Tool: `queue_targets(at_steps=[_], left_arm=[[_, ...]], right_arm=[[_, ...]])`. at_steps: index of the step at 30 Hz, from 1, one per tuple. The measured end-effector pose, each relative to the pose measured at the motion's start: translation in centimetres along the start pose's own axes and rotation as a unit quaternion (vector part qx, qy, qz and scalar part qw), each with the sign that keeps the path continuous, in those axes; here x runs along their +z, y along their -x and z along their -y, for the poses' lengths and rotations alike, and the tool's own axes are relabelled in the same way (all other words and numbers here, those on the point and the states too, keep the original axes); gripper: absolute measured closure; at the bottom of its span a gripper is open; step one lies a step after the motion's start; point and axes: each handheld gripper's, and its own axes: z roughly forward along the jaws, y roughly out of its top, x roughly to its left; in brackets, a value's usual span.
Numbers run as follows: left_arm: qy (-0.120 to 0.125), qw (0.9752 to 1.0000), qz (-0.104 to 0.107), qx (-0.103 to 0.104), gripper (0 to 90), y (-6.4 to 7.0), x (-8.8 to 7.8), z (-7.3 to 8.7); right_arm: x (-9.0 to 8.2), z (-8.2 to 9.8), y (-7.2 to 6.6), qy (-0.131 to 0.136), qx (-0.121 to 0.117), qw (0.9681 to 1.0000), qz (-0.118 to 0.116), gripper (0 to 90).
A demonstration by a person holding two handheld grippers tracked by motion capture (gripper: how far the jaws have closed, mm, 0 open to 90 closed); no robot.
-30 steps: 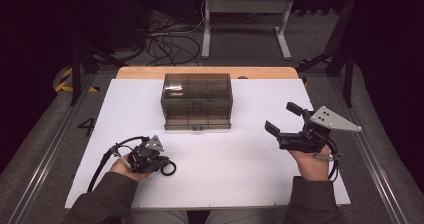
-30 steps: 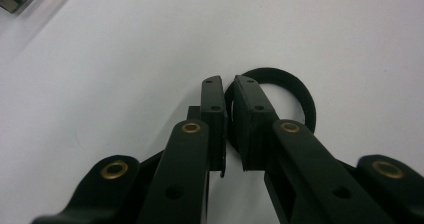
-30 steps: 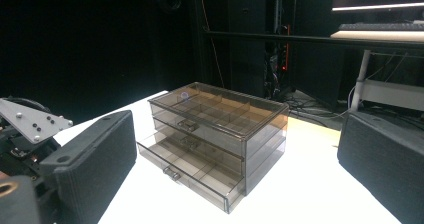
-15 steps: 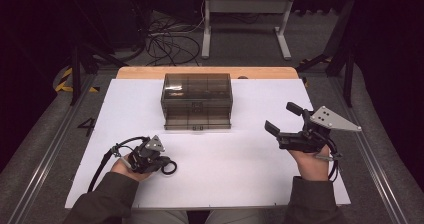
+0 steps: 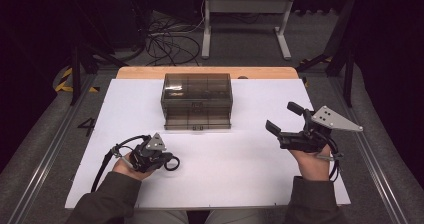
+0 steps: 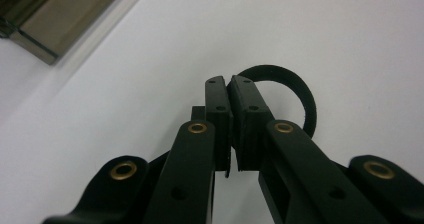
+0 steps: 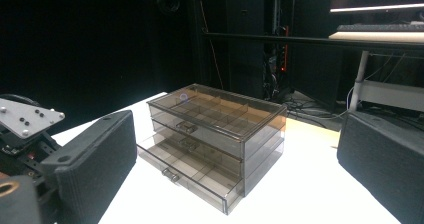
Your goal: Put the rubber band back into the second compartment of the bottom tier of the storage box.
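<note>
Ring [image 6: 295, 91] of black rubber lies flat on the white counter [image 5: 225, 184], at about seven o'clock from the smoky drawer box [image 5: 197, 101]. The left hand-held gripper [image 5: 165, 160] has its jaws shut on the ring's near rim, the loop sticking out past the tips, probably for lifting. The box's bottom drawer [image 7: 187, 176] is pulled out, likely to receive it. At four o'clock from the box, the right hand-held gripper [image 5: 282, 119] hovers with jaws wide apart and empty.

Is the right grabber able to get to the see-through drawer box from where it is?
Probably yes. The right gripper stands open, and bare white table lies between it and the drawer box, whose bottom drawer sticks out.
</note>
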Motion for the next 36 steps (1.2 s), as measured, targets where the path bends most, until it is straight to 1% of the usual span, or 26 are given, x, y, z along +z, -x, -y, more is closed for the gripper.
queue_targets(at_steps=[5, 8, 11, 12, 18, 19, 26, 27, 30, 33, 36], left_arm=[[0.012, 0.9998, -0.012, 0.005, 86.6, 0.3, 0.0, -0.5], [0.022, 0.9996, -0.016, 0.001, 86.6, 0.4, 0.1, -0.8], [0.026, 0.9995, -0.019, 0.001, 86.6, 0.4, 0.0, -1.2], [0.033, 0.9992, -0.021, 0.0, 86.6, 0.4, 0.0, -1.3], [0.046, 0.9985, -0.029, 0.002, 86.6, 0.5, -0.2, -2.1], [0.05, 0.9983, -0.03, -0.001, 86.6, 0.5, -0.2, -2.3], [0.064, 0.9974, -0.035, -0.004, 86.6, 0.3, 0.2, -3.2], [0.067, 0.9971, -0.037, -0.007, 86.6, 0.3, 0.3, -3.3], [0.072, 0.9964, -0.043, -0.006, 86.7, 0.0, 0.3, -3.5], [0.079, 0.9957, -0.047, -0.012, 86.6, -0.3, 0.3, -3.8], [0.081, 0.9953, -0.052, -0.013, 86.6, -0.5, 0.4, -4.1]], right_arm=[[-0.3, -0.1, 0.3, 0.005, 0.0, 1.0, 0.003, 3.4], [-0.4, -0.2, 0.3, 0.007, 0.001, 1.0, 0.004, 3.4], [-0.4, -0.2, 0.2, 0.007, 0.001, 1.0, 0.002, 3.4], [-0.4, -0.2, 0.2, 0.008, 0.001, 1.0, 0.002, 3.4], [-0.4, -0.3, 0.3, 0.008, 0.001, 1.0, 0.001, 3.4], [-0.4, -0.2, 0.3, 0.008, 0.003, 1.0, 0.001, 3.4], [-0.5, -0.2, 0.5, 0.011, 0.007, 0.9999, 0.001, 3.4], [-0.5, -0.2, 0.5, 0.012, 0.007, 0.9999, 0.001, 3.4], [-0.5, -0.1, 0.5, 0.013, 0.009, 0.9999, -0.001, 3.4], [-0.5, -0.1, 0.5, 0.011, 0.011, 0.9999, -0.002, 3.4], [-0.5, -0.1, 0.5, 0.012, 0.012, 0.9999, -0.003, 3.4]])
